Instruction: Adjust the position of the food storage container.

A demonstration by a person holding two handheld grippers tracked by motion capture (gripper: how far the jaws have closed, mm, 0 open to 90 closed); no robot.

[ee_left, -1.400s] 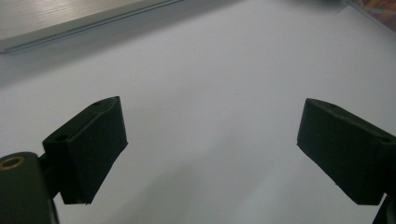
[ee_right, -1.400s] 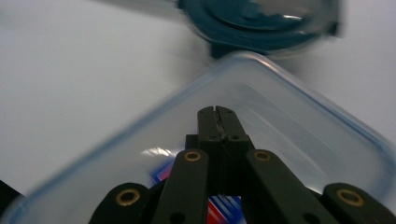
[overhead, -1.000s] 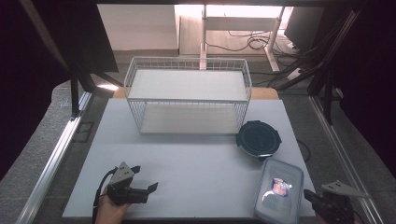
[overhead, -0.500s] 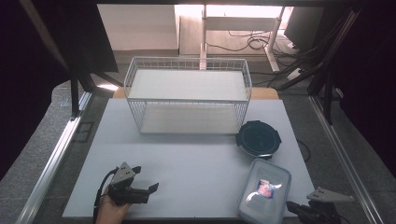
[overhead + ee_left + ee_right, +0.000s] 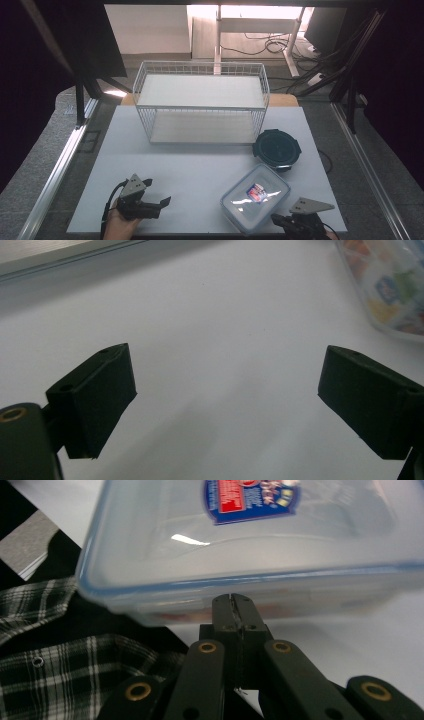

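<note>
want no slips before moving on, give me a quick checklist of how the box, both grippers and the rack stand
1. Right gripper closed at the rim of the clear box: ok.
2. Actual hold on the rim: cannot tell.
3. Box lid on: ok.
4. Left gripper open, holding nothing: ok.
5. Box fully on the table: not ok, its near corner overhangs the edge.
6. Wire rack shelves free, round black container beside it: ok.

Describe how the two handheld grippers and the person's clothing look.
Both grippers are black. The left gripper has blocky rectangular jaw pads, a grey three-cornered plate on top and a black cable trailing from it. The right gripper carries the same grey plate, and its linkage arms show brass-coloured pivot pins. A black-and-white plaid garment appears beside it.
</note>
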